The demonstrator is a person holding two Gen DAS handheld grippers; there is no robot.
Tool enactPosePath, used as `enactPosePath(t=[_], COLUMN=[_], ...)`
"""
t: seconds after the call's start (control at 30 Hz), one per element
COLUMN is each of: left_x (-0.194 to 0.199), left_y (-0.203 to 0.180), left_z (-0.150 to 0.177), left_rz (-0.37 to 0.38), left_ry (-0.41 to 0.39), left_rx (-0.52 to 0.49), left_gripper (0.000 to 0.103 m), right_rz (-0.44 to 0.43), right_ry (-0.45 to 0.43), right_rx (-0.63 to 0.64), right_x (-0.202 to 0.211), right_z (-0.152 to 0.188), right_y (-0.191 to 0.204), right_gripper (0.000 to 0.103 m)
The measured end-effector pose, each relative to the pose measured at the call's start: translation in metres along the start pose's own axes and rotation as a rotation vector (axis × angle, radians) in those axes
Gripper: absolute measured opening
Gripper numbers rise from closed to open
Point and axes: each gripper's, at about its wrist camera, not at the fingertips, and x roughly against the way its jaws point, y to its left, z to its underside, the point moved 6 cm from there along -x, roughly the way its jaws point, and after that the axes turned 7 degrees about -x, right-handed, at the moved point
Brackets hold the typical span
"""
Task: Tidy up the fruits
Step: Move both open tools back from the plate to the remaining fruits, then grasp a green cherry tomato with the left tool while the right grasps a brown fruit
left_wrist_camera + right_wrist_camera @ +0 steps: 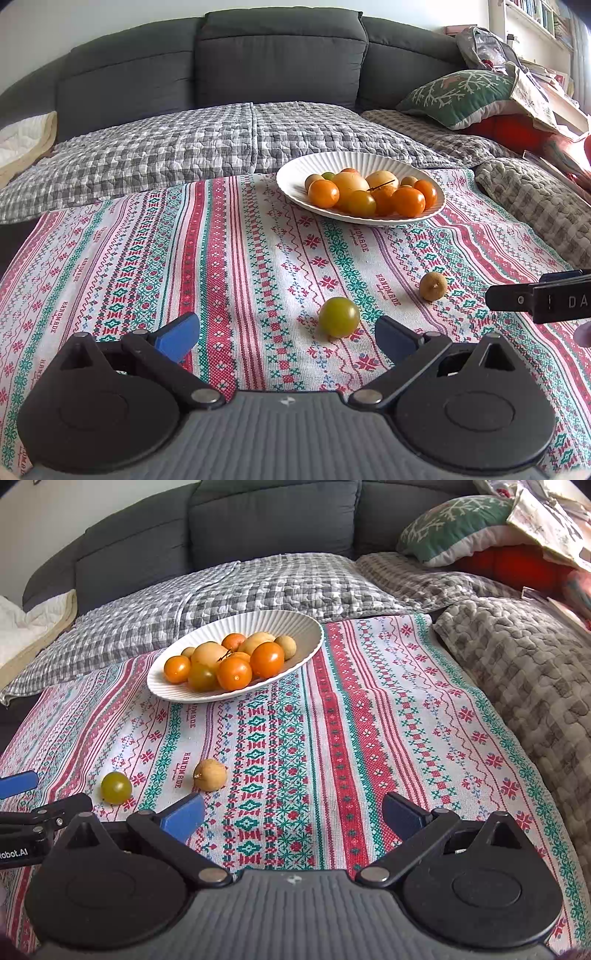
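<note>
A white ribbed plate at the far side of the patterned cloth holds several orange, yellow and brown fruits. A green-yellow tomato and a small brown fruit lie loose on the cloth. My left gripper is open and empty, the tomato just ahead between its blue fingertips, nearer the right one. My right gripper is open and empty, the brown fruit just ahead of its left fingertip. Each gripper shows at the edge of the other's view.
The red, green and white patterned cloth covers a low surface. Behind it a grey sofa carries checked quilts, a green cushion and a grey knitted blanket on the right.
</note>
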Motion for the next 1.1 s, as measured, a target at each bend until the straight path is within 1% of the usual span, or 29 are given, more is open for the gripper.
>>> enactPosePath(t=[0.1,0.13,0.17,0.2,0.27,0.3,0.37,0.4,0.43,0.47,0.5,0.63,0.83,0.97,1.1], left_x=[-0.006,-0.007,-0.01,-0.013,-0.019,-0.021,-0.025,-0.027,-0.029,-0.029,-0.03,-0.027,-0.019,-0.016,-0.015], left_y=[-0.009,-0.012,-0.015,-0.018,-0.022,-0.024,-0.028,-0.029,-0.03,-0.03,-0.031,-0.032,-0.029,-0.024,-0.02], left_z=[0.0,-0.001,-0.002,-0.003,-0.004,-0.005,-0.005,-0.005,-0.005,-0.005,-0.005,-0.004,-0.001,0.0,0.0], left_rz=[-0.003,-0.003,-0.002,0.002,0.013,0.018,0.024,0.024,0.024,0.022,0.021,-0.004,-0.014,-0.01,0.0], left_ry=[-0.021,-0.026,-0.028,-0.024,-0.017,-0.015,-0.006,-0.003,0.001,0.003,0.005,0.004,0.013,0.027,0.042], left_rx=[-0.025,-0.034,-0.048,-0.06,-0.073,-0.078,-0.083,-0.086,-0.089,-0.092,-0.096,-0.118,-0.157,-0.147,-0.113], left_gripper=[0.087,0.081,0.073,0.069,0.056,0.053,0.04,0.037,0.031,0.022,0.02,0.018,0.018,0.018,0.018], right_rz=[-0.009,-0.011,-0.013,-0.013,-0.013,-0.014,-0.016,-0.016,-0.017,-0.018,-0.02,-0.041,-0.065,-0.087,-0.083], right_ry=[0.009,0.009,0.008,0.009,0.01,0.009,0.007,0.005,0.003,0.003,0.002,-0.001,0.015,0.036,0.042], right_rx=[0.052,0.067,0.078,0.085,0.088,0.085,0.075,0.069,0.064,0.061,0.059,0.066,0.109,0.129,0.165], right_x=[-0.004,-0.005,-0.006,-0.008,-0.01,-0.011,-0.011,-0.012,-0.013,-0.014,-0.014,-0.016,-0.025,-0.032,-0.038], right_z=[0.004,0.005,0.005,0.006,0.006,0.006,0.005,0.005,0.005,0.004,0.004,0.003,0.004,0.003,0.003], right_y=[0.007,0.008,0.009,0.01,0.01,0.009,0.008,0.007,0.007,0.007,0.007,0.014,0.032,0.046,0.056], right_gripper=[0.102,0.102,0.102,0.102,0.102,0.102,0.102,0.102,0.102,0.101,0.101,0.1,0.091,0.077,0.07])
